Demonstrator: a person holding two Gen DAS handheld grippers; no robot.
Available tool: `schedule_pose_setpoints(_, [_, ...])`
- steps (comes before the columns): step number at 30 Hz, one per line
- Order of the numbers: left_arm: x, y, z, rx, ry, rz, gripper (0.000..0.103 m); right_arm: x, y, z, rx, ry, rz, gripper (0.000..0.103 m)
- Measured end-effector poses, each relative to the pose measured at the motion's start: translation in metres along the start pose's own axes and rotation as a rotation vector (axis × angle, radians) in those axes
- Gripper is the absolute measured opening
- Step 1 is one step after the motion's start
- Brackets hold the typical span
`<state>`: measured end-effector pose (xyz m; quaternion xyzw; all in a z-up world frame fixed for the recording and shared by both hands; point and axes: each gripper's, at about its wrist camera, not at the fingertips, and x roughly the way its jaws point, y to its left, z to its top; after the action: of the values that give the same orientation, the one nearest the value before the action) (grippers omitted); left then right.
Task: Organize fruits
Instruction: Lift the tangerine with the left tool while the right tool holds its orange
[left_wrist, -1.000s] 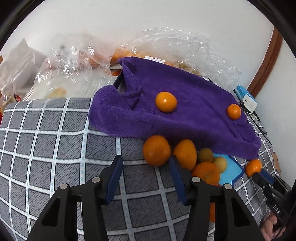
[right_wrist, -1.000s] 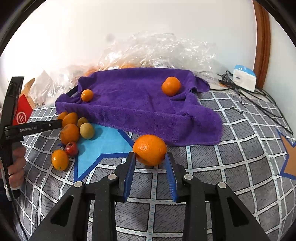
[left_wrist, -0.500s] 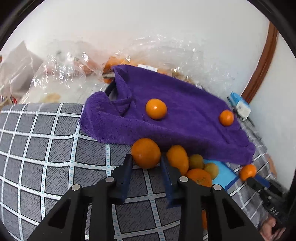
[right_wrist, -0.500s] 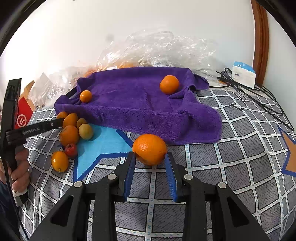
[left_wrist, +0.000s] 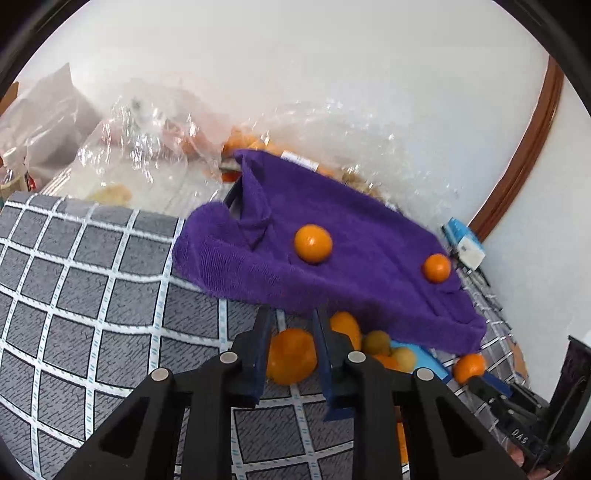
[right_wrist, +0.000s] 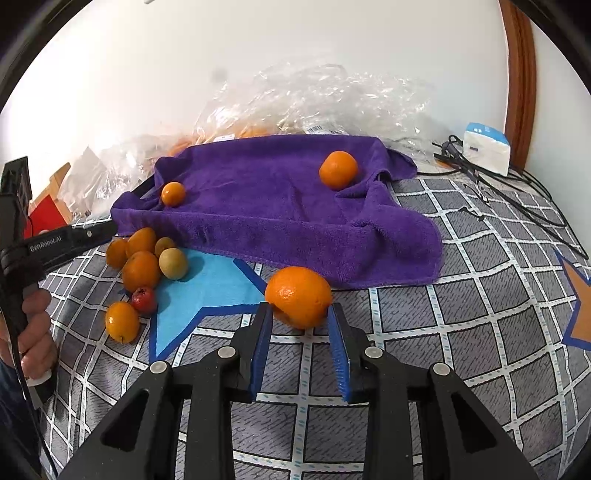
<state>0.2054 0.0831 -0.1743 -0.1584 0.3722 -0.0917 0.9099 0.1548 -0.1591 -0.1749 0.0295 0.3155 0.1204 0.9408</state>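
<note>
1. Far left, right wrist view: left claw (right_wrist: 107, 230) reaching in over a loose pile of fruit (right_wrist: 142, 269) — oranges, two greenish-yellow ones, one small red (right_wrist: 143, 299) — on a blue star patch (right_wrist: 207, 291) of the grey checked cover (right_wrist: 461, 314).
2. Left wrist view: left claw (left_wrist: 291, 332) clamped on an orange (left_wrist: 291, 356) at the near edge of that pile, jaws close on both flanks; lifted or resting, cannot tell.
3. Just ahead and above: purple towel (left_wrist: 332, 258), draped over something, hem overhanging the pile. Two oranges already on it — a larger one (left_wrist: 313, 243) centre, a smaller one (left_wrist: 436, 268) further right.
4. Centre, right wrist view: right claw (right_wrist: 300, 317) closed around a big orange (right_wrist: 298, 297), pads against its sides, fruit sitting out at the fingertips, apparently just clear of the cover.
5. Decisive relation: towel dead ahead of both claws and higher; left claw right under the hem, so nearer, right claw a little short of the towel's front edge (right_wrist: 351, 273). Likely next: up and forward, release onto the cloth.
6. No long axis to mind — round fruit, prone to roll on the sloped towel.
7. Far right: white-and-blue box (right_wrist: 485, 147), cables, crinkled clear plastic bags (right_wrist: 314, 99) behind.
</note>
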Motion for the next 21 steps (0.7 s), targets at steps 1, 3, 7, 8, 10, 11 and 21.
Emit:
schedule_pose_setpoints(1, [0.004, -0.001, 0.000, -0.001, 0.011, -0.005, 0.023, 0.001, -0.001, 0.000, 0.003, 0.003, 0.003, 0.031])
schedule_pose_setpoints(3, [0.005, -0.001, 0.000, -0.004, 0.022, -0.001, 0.026, 0.002, -0.002, 0.000, 0.006, 0.008, -0.001, 0.031])
schedule_pose_setpoints(7, [0.014, -0.003, -0.002, 0.008, 0.074, 0.014, 0.043, 0.002, -0.002, 0.000, 0.007, 0.011, -0.004, 0.031])
schedule_pose_setpoints(8, [0.014, -0.004, -0.003, 0.009, 0.074, 0.025, 0.046, 0.003, -0.002, 0.000, 0.009, 0.012, -0.003, 0.031])
schedule_pose_setpoints(10, [0.015, -0.003, -0.003, 0.006, 0.079, 0.036, 0.047, 0.004, -0.004, 0.000, 0.013, 0.015, -0.001, 0.031])
schedule_pose_setpoints(11, [0.015, -0.003, -0.003, 0.002, 0.084, 0.036, 0.047, 0.004, -0.004, 0.000, 0.015, 0.017, -0.002, 0.031])
schedule_pose_setpoints(21, [0.015, -0.017, -0.012, 0.144, 0.122, 0.094, 0.047, 0.004, -0.004, 0.000, 0.006, 0.016, -0.007, 0.031])
